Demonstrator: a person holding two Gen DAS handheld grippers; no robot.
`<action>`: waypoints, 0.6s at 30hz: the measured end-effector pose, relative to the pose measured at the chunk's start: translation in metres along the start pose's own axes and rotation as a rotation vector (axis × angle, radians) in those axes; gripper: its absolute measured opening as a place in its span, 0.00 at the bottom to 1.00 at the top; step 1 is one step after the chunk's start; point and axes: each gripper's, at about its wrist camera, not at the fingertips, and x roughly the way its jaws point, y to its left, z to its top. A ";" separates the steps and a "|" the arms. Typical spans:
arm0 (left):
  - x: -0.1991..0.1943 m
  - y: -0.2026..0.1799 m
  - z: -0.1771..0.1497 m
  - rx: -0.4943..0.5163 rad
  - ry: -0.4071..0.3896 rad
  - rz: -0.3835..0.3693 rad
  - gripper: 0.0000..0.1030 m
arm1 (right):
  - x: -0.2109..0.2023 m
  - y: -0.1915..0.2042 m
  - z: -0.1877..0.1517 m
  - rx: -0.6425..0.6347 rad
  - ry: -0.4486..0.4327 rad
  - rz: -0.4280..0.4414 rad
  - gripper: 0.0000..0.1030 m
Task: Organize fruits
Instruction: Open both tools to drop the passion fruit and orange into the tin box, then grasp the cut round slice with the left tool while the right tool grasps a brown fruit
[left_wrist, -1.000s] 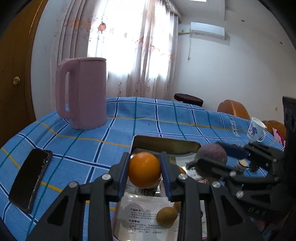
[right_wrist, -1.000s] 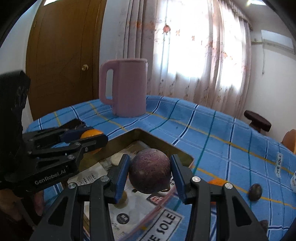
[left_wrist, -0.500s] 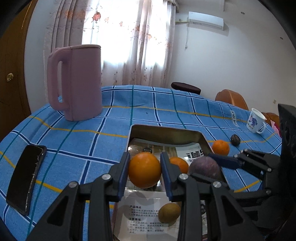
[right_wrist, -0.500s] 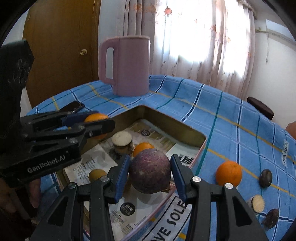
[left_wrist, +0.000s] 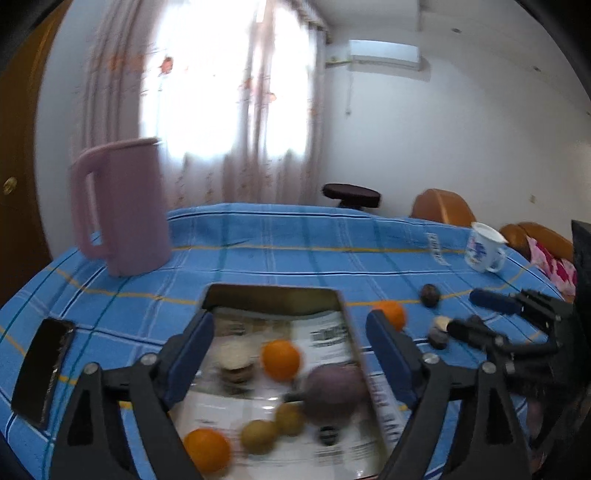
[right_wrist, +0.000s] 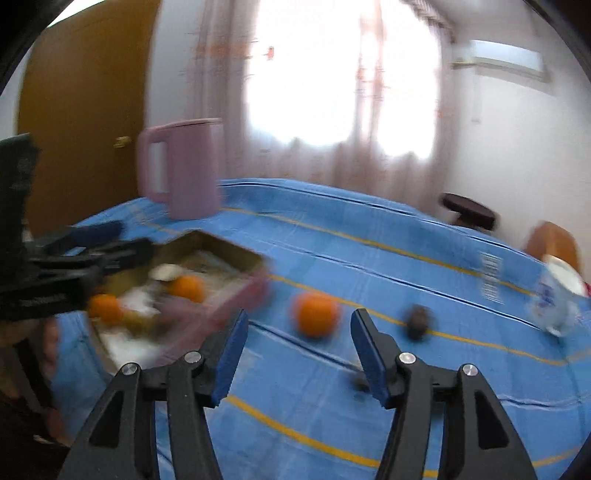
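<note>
The metal tray (left_wrist: 273, 291), lined with newspaper, holds two oranges (left_wrist: 280, 360) (left_wrist: 207, 450), a large purple fruit (left_wrist: 334, 391), two small green-brown fruits (left_wrist: 258, 435) and a sliced piece (left_wrist: 234, 365). My left gripper (left_wrist: 290, 325) hangs over the tray, its jaws opening wide with nothing between the pads. My right gripper (right_wrist: 299, 323) is over the blue cloth to the right of the tray (right_wrist: 229, 247), jaws opening and empty. Just beyond its fingertips a loose orange (right_wrist: 317, 314) lies on the cloth, and a dark fruit (right_wrist: 419, 321) lies further right.
A pink pitcher (left_wrist: 122, 206) stands at the back left, and a black phone (left_wrist: 40, 373) lies near the left edge. A white mug (right_wrist: 557, 299) sits at the right. Small fruit pieces (left_wrist: 439, 325) lie near the loose orange. A stool (left_wrist: 351, 194) stands behind the table.
The left gripper has let go of its orange and the right gripper of the purple fruit; both fruits now lie in the tray. The right gripper has swung right, toward the loose orange.
</note>
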 end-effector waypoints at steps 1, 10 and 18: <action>0.001 -0.009 0.001 0.017 0.001 -0.016 0.87 | -0.002 -0.014 -0.004 0.021 0.010 -0.028 0.60; 0.027 -0.087 0.005 0.143 0.060 -0.106 0.88 | 0.010 -0.072 -0.026 0.126 0.128 -0.092 0.60; 0.057 -0.115 0.003 0.184 0.128 -0.122 0.88 | 0.038 -0.078 -0.030 0.134 0.232 -0.046 0.60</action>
